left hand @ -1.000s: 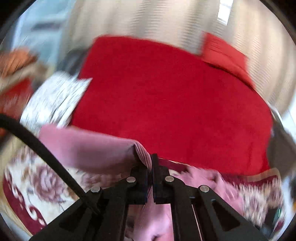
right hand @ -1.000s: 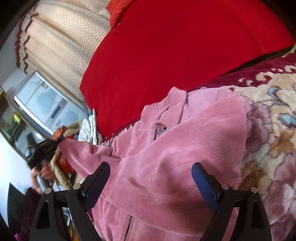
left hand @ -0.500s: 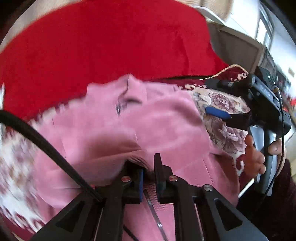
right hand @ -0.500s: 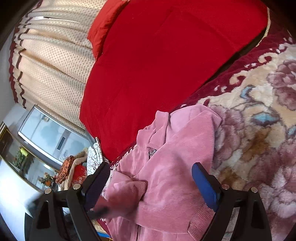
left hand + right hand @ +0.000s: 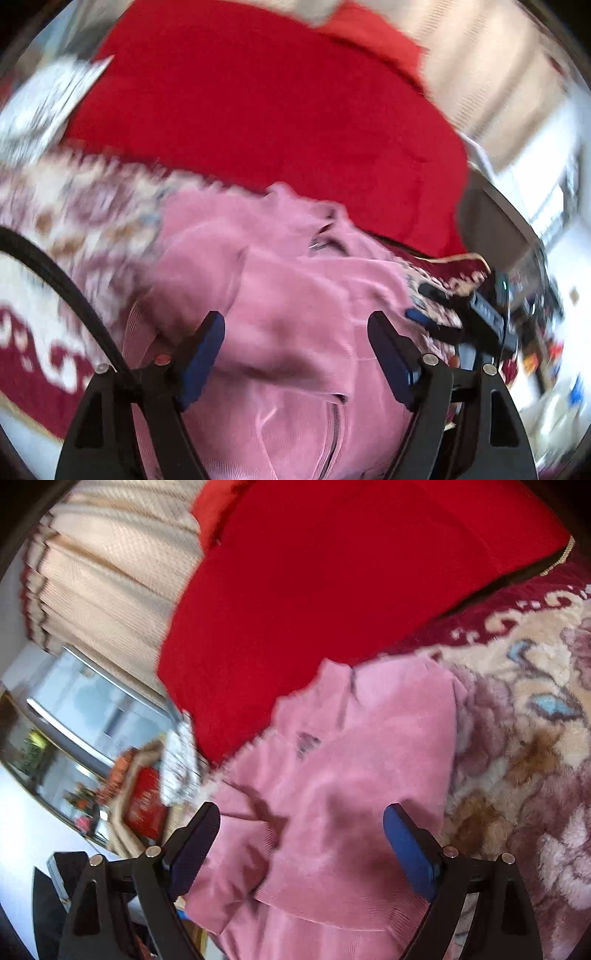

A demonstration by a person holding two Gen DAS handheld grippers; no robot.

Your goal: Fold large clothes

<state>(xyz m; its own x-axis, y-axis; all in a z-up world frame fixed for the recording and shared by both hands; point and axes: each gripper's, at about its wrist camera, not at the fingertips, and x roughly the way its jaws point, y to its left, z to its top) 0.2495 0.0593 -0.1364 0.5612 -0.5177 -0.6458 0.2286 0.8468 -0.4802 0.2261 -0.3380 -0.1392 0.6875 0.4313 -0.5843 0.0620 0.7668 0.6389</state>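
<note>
A pink corduroy jacket (image 5: 288, 280) lies on a floral plush cover, collar toward the red cushion, zip front up, with a sleeve folded across its chest (image 5: 351, 775). My left gripper (image 5: 295, 321) hovers over the folded sleeve. Its jaws are opening, and its blue pads (image 5: 201, 354) stand wide apart without pressing the cloth below. My right gripper (image 5: 301, 810) is open above the jacket's lower half and holds nothing. In the left wrist view it shows at the jacket's right edge (image 5: 424, 302). The view is blurred.
A large red cushion (image 5: 258, 110) rises behind the jacket. The floral plush cover (image 5: 535, 738) spreads to both sides. A white patterned cloth (image 5: 48, 99) lies at the far left. Striped curtains (image 5: 110, 572), a glass cabinet (image 5: 92, 709) and a red box (image 5: 144, 805) stand beyond.
My left gripper carried the sleeve cuff across the jacket, sank and opened, letting it go. The sleeve now lies folded over the chest. My right gripper stayed open, almost in place.
</note>
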